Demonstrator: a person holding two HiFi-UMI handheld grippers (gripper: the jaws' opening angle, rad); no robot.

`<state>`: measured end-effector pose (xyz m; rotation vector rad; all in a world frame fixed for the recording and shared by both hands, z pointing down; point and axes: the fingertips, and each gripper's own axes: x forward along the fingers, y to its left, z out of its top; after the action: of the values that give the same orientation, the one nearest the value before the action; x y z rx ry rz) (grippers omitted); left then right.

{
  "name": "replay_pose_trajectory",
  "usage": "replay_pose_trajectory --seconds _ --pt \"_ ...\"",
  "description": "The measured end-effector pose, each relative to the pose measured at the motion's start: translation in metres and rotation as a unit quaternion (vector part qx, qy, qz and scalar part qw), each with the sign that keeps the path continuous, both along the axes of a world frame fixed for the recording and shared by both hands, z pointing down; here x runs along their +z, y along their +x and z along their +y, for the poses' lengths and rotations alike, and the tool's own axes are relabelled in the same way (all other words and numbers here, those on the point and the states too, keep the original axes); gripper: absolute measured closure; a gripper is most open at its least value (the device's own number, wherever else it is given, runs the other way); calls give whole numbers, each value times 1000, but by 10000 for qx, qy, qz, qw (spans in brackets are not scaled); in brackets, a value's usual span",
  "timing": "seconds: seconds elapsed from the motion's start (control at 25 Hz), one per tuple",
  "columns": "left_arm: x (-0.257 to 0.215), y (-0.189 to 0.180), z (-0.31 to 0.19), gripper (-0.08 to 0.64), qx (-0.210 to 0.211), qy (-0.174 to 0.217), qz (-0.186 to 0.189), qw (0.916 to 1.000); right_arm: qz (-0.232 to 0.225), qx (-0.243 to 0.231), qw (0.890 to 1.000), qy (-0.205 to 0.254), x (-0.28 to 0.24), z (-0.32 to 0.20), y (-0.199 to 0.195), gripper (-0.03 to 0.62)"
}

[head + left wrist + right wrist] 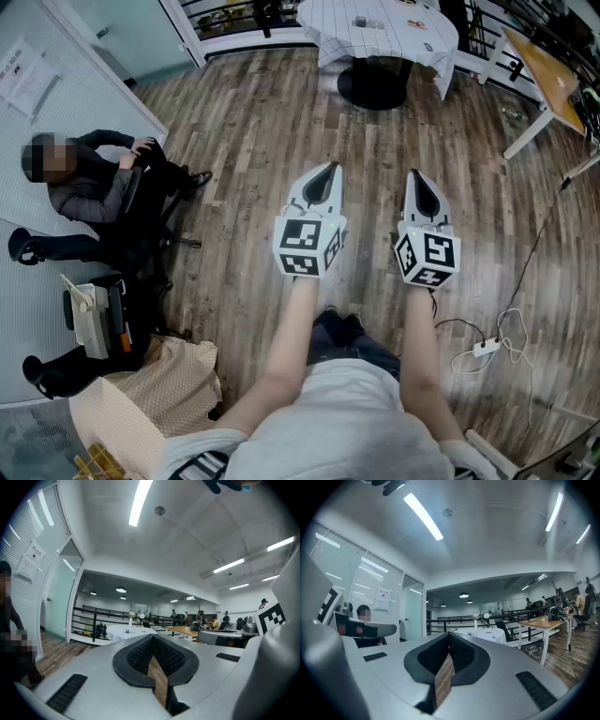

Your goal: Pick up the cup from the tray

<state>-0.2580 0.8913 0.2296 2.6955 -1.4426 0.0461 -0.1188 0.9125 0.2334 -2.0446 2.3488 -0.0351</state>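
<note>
No cup or tray is identifiable in any view; the far round table [380,28] carries only small, unclear items. The left gripper [328,173] and right gripper [416,178] are closed and empty. They are held level, side by side above the wooden floor [262,122], apparently a ready posture.

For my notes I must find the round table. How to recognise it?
At the far end of the wooden floor, before the black railing, stands the round table. Unlike the wooden desk beside it, it wears a white checked cloth.

Left tool [328,171] beside right tool [417,178] — round table [342,28] ahead, seated person [89,187] left, desk [548,70] right
</note>
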Motion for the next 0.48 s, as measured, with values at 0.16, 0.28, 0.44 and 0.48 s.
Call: replay_pose_trajectory --seconds 0.16,0.28,0.44,0.48 --pt "-6 6 -3 555 38 72 -18 10000 46 -35 10000 60 -6 -3 0 584" --pt "-8 9 -4 555 52 84 -28 9999 52 -50 9999 86 -9 -5 1 584" --pt "-7 17 -7 555 58 78 -46 9999 19 -64 9999 100 -8 -7 8 584" --pt "-6 19 -7 555 61 76 -51 9999 22 -63 9999 104 -8 -8 10 584"
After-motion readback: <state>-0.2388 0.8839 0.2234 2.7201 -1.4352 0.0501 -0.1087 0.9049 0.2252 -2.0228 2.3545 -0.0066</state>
